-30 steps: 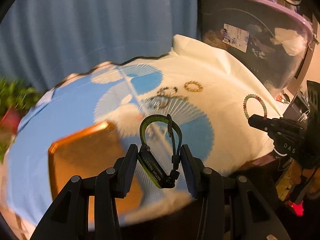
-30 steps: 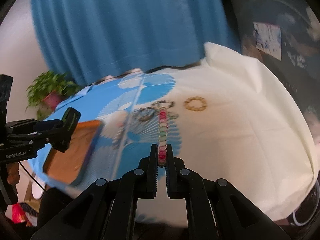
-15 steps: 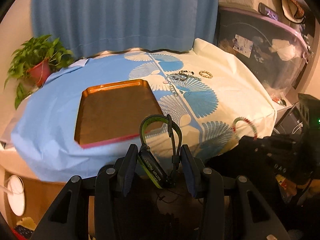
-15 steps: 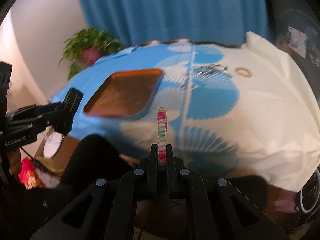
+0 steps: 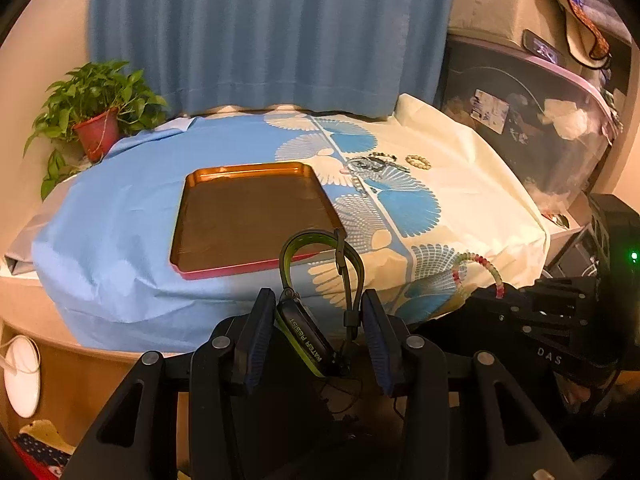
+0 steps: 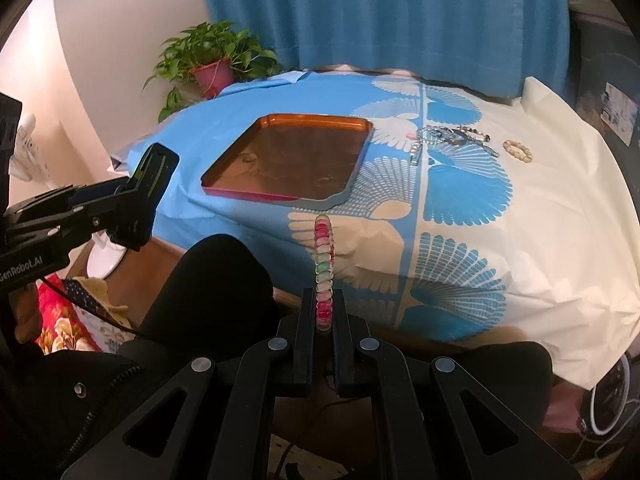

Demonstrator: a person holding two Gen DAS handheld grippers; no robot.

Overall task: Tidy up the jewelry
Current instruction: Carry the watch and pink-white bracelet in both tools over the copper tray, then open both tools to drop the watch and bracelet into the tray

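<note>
A table draped in a blue and cream cloth printed with fan shapes (image 5: 472, 208) filled the middle of both wrist views, with a pleated blue curtain (image 5: 272, 32) hanging across the top of the frame behind it. At left centre of the cloth lay a rectangular orange-brown tray with a red rim (image 5: 248, 216), nothing in it that I could see. A leafy green plant in a red pot (image 5: 96, 116) stood at the upper left, off the table's far corner.

Low in the left wrist view, my left gripper (image 5: 318, 340) clasped a black wristwatch with a lime-green strap (image 5: 316, 300), its case wedged between the pads and the strap looping up over the tray's near edge in the picture. My right gripper (image 6: 323, 328), bottom centre in its own view, was clenched on a bracelet of pink, green and clear beads (image 6: 323, 264), seen edge-on and standing upright from the fingertips, short of the table's near edge.

Right of the tray's far corner, a small tangle of silver chains and dark beaded pieces (image 6: 452, 136) rested on the cloth. Just beside it, further right, lay a little bracelet of pale cream beads (image 6: 517, 150), apart from the tangle.
</note>
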